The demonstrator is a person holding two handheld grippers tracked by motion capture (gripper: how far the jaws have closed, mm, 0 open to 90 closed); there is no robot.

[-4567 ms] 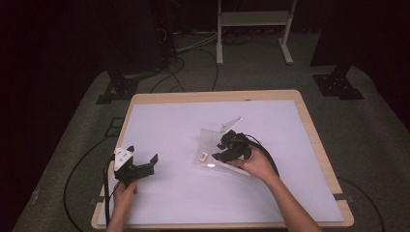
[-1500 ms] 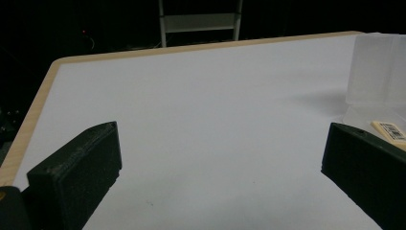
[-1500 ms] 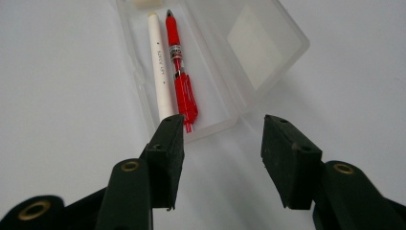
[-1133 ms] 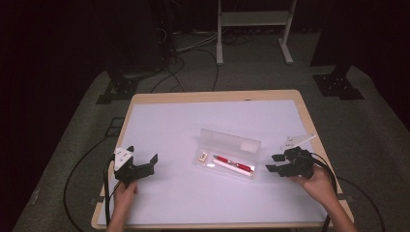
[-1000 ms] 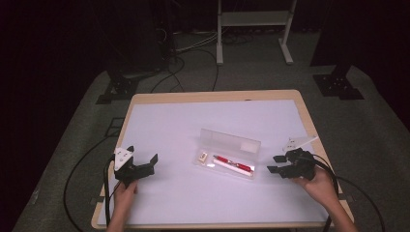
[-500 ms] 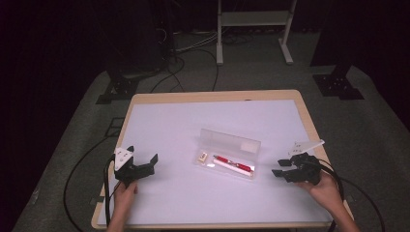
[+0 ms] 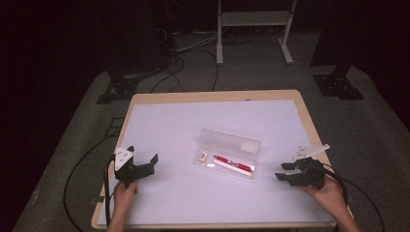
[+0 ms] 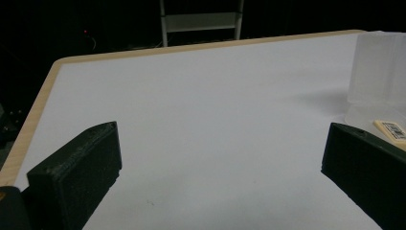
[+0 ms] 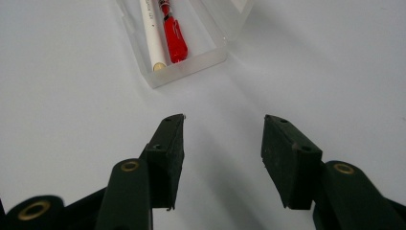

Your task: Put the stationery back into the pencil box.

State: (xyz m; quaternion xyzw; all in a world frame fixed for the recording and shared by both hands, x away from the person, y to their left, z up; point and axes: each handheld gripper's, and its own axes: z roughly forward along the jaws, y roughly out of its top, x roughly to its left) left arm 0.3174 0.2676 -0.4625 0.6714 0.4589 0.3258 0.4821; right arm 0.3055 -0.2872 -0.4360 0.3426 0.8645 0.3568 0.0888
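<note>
On the table (image 7: 159, 121), an open clear case (image 7: 228, 153) holds pens (both claws gape, empty).

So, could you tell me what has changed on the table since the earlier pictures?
The right gripper let go of the case at the table's middle and drew back to the right edge, jaws open. The case now lies open with a red pen inside. The left gripper stayed put, open.

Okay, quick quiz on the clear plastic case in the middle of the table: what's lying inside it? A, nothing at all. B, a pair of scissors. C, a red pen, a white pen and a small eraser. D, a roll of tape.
C: the open clear case holds a red pen beside a white pen, with a small eraser at its other end.
</note>
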